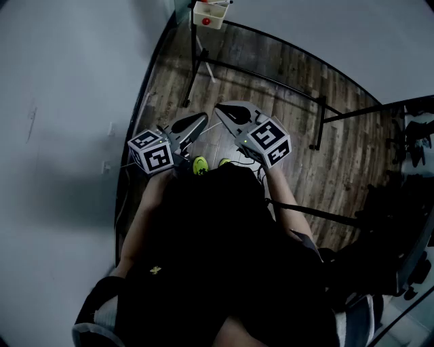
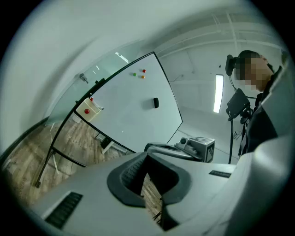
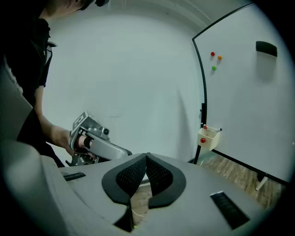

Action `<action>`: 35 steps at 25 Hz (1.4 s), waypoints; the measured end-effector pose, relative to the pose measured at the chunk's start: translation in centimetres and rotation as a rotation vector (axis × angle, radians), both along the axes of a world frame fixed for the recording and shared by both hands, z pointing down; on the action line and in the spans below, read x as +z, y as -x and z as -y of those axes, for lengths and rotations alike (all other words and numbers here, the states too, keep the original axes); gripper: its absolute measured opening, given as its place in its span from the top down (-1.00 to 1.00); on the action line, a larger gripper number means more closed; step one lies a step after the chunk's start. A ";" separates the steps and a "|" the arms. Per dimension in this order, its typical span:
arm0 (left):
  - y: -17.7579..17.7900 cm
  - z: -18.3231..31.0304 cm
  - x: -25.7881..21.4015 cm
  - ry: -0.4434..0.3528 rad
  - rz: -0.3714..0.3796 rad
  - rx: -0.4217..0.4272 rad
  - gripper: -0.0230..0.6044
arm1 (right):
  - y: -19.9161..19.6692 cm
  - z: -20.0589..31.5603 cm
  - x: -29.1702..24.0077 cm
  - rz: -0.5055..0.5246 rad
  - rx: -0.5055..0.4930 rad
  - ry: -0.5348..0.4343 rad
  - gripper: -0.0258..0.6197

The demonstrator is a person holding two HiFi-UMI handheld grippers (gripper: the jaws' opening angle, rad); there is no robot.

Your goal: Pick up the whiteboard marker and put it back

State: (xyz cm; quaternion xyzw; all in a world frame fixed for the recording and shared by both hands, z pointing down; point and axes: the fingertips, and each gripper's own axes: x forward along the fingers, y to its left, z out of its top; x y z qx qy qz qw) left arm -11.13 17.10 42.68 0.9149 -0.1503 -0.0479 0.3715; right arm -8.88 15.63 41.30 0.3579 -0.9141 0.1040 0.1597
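Observation:
A small cream holder box (image 3: 208,138) with a red dot hangs on the lower left corner of the whiteboard (image 3: 249,101). A thin dark pen-like tip (image 3: 217,130) pokes out of it; no marker shows clearly anywhere else. The box also appears far off in the head view (image 1: 208,15) and the left gripper view (image 2: 88,109). My left gripper (image 2: 146,155) and right gripper (image 3: 146,156) are both shut with nothing between the pads. I hold them close together in front of my body, left gripper (image 1: 200,120) beside right gripper (image 1: 222,110), well short of the board.
The whiteboard stands on a black wheeled frame (image 1: 319,108) over a wood-plank floor (image 1: 285,74). A black eraser (image 3: 266,48) and three small coloured magnets (image 3: 215,59) stick to the board. A grey wall (image 1: 68,101) runs along the left. Yellow-green shoes (image 1: 201,165) show below the grippers.

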 end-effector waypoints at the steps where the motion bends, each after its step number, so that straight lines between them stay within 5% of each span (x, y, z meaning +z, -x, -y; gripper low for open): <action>1: 0.0 0.0 0.0 0.000 0.000 0.002 0.91 | 0.0 0.0 0.1 0.000 0.000 0.002 0.86; 19: -1.5 1.6 0.8 0.021 0.014 0.004 0.91 | -3.6 2.6 0.0 0.052 0.066 -0.007 0.86; 35: -4.6 11.4 0.8 -0.021 0.092 -0.122 0.91 | -7.4 12.8 1.3 0.073 -0.014 0.017 0.86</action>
